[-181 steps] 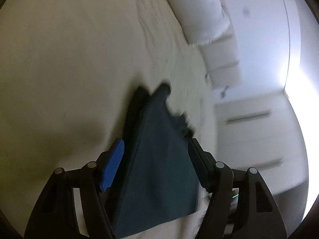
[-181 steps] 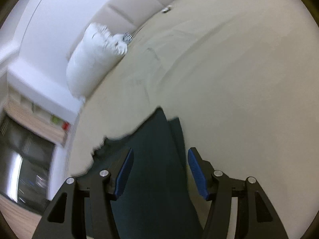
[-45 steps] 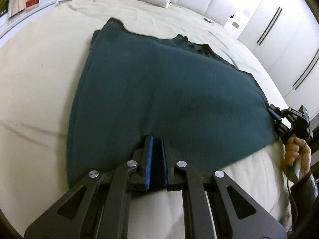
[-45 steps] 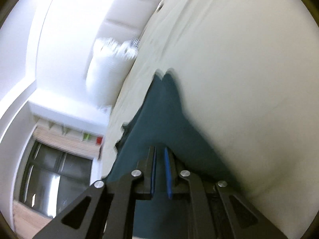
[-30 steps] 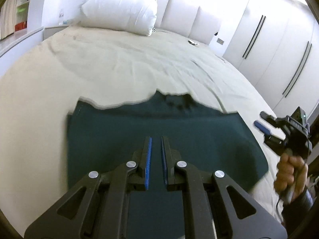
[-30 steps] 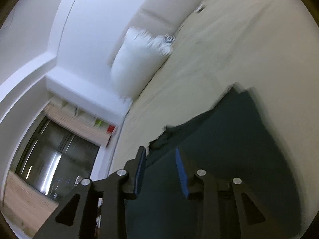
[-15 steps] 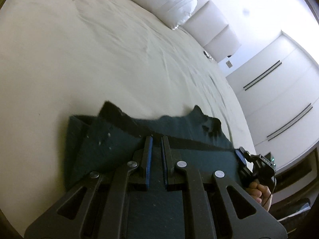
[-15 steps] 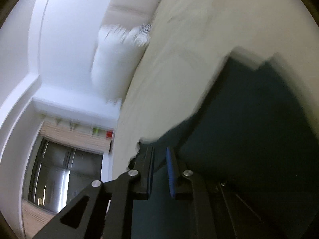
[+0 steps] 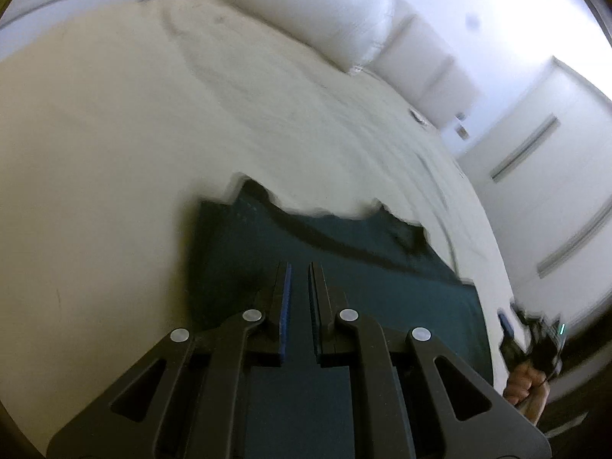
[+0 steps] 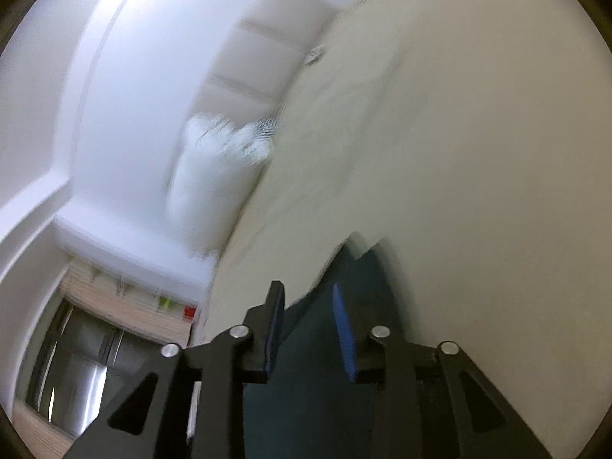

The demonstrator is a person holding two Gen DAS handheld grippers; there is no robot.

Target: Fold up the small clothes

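Teal garment (image 9: 344,267), one, pinched by left hand-held gripper (image 9: 298,290); right hand-held gripper (image 10: 306,306) spread

The left wrist view looks low and close along its fingers over the dark teal knit garment (image 9: 344,252) on the cream-sheeted bed (image 9: 114,153), facing the plump white pillow (image 9: 317,11) at the padded headboard. The right wrist view, rolled sideways and blurred, faces the same pillow (image 10: 214,176) from the garment's (image 10: 317,363) other side; both views share garment, bed and pillow.
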